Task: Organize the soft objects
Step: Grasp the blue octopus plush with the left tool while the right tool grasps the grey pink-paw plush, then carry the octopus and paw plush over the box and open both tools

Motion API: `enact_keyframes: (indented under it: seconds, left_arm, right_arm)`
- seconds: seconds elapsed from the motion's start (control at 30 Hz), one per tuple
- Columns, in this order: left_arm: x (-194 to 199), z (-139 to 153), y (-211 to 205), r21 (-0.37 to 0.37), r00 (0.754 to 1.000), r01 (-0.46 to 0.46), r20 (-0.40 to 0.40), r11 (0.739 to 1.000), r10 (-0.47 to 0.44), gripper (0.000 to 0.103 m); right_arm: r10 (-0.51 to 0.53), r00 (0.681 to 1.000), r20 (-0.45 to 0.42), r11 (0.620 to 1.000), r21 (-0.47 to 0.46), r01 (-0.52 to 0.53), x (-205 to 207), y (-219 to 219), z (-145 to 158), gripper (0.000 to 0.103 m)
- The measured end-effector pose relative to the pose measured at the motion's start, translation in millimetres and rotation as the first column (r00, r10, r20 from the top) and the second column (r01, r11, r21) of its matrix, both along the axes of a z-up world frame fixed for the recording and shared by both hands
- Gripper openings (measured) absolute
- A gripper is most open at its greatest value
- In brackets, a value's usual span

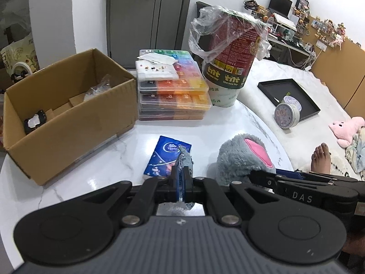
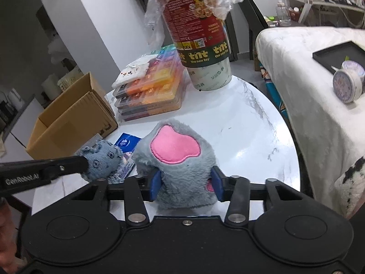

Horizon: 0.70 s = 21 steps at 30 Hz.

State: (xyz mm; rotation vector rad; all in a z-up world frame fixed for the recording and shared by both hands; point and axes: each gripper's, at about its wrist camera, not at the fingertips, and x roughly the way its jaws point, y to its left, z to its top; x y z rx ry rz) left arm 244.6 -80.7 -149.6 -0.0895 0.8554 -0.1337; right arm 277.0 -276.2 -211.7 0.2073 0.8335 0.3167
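The left tool is closed on a small blue denim piece, which is pinched between its blue pads and held above a blue tissue packet lying flat on the white marbled desk. In the right wrist view the denim piece shows frayed edges and sits at the tip of the left tool's fingers, just left of the grey plush. The right tool grips a grey plush paw with a pink pad on its upper face; both blue pads press into the fur on either side. In the left wrist view the grey plush paw stands to the right of the tissue packet, near the desk's right edge. An open cardboard box occupies the left part of the desk and holds a clear bag and a small black-and-white item. A stack of clear compartment cases with coloured contents stands behind the tissue packet, with a white pad on top. A tall red canister with a loose plastic liner stands to the right of the stack. Beyond the desk, a bed carries a black tray, a round tin and a pink plush toy.
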Motion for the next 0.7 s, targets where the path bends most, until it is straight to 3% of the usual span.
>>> enact_keyframes:
  seconds: [0.13,0.7]
  left_arm:
    - [-7,4,6,-0.007,1.0,-0.007,0.005,1.0,0.007,0.001]
    - [-29,31,32,-0.05,0.998,-0.028,0.056,0.998,0.031,0.001]
  right_arm:
    - [0.009,1.0,-0.007,1.0,-0.016,-0.009,-6,5,7,0.028]
    - [0.013,1.0,0.002,0.999,-0.052,-0.013,-24,23,36,0.026]
